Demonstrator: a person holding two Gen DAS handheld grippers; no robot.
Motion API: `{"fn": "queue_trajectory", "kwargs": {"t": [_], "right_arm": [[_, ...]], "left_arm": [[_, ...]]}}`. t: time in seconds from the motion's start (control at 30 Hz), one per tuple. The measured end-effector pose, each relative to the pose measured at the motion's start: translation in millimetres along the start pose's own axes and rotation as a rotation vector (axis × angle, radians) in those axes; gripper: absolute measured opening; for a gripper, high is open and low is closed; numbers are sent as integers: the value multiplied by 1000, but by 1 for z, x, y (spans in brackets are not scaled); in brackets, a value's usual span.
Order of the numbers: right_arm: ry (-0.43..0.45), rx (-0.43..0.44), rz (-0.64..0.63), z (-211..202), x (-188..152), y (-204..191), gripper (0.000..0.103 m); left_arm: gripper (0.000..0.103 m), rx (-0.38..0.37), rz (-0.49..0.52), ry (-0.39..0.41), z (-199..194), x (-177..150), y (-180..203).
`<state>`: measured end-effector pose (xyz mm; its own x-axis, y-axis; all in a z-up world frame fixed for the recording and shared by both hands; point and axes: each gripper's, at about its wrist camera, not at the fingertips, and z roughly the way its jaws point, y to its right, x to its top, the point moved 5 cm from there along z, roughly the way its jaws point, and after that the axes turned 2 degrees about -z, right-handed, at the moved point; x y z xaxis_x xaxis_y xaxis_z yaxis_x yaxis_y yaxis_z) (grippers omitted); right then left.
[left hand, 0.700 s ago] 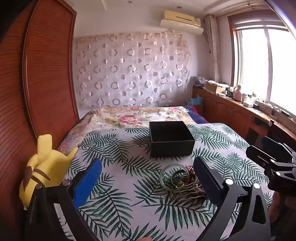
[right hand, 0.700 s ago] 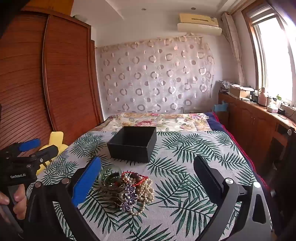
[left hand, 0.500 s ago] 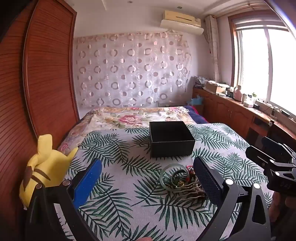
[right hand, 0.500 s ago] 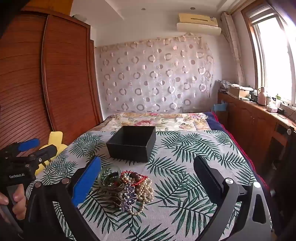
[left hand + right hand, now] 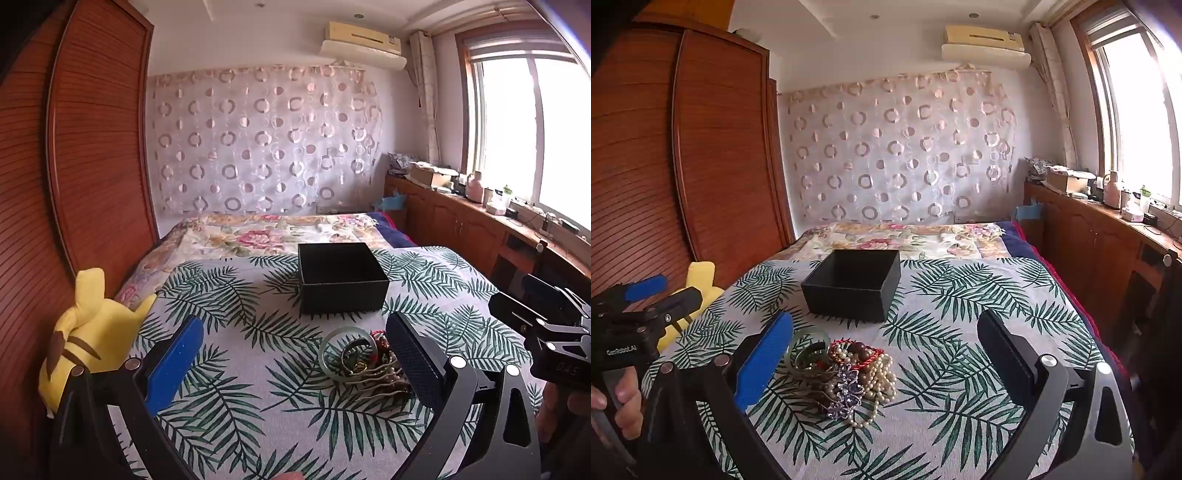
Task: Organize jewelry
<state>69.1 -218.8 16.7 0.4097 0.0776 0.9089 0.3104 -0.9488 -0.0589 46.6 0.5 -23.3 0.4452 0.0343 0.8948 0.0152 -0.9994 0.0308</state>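
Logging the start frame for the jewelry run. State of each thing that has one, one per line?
left gripper: open, holding nothing
right gripper: open, holding nothing
black box: lid off, upright on the bedspread, no jewelry visible inside
jewelry pile: heaped and tangled on the bedspread, outside the box
green bangle: lying flat at the pile's edge
plush toy: leaning against the wardrobe

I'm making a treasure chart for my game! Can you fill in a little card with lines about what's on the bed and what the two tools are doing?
surface: palm-leaf cloth on the bed
jewelry pile: pearls, red cord bracelet, purple flower piece, green bangle, tangled together
black box: open top, behind the pile, nothing seen inside
left tool: open, holding nothing
right tool: open, holding nothing, pile just ahead
extra: yellow plush toy at the bed's left edge
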Motion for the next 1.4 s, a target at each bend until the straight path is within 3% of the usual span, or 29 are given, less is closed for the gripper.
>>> {"fn": "queue_trajectory", "kwargs": {"t": [1.4], "right_arm": [[4, -1, -1, -2, 1, 0, 101]], "left_arm": [[96, -5, -1, 6, -6, 5, -2]]}}
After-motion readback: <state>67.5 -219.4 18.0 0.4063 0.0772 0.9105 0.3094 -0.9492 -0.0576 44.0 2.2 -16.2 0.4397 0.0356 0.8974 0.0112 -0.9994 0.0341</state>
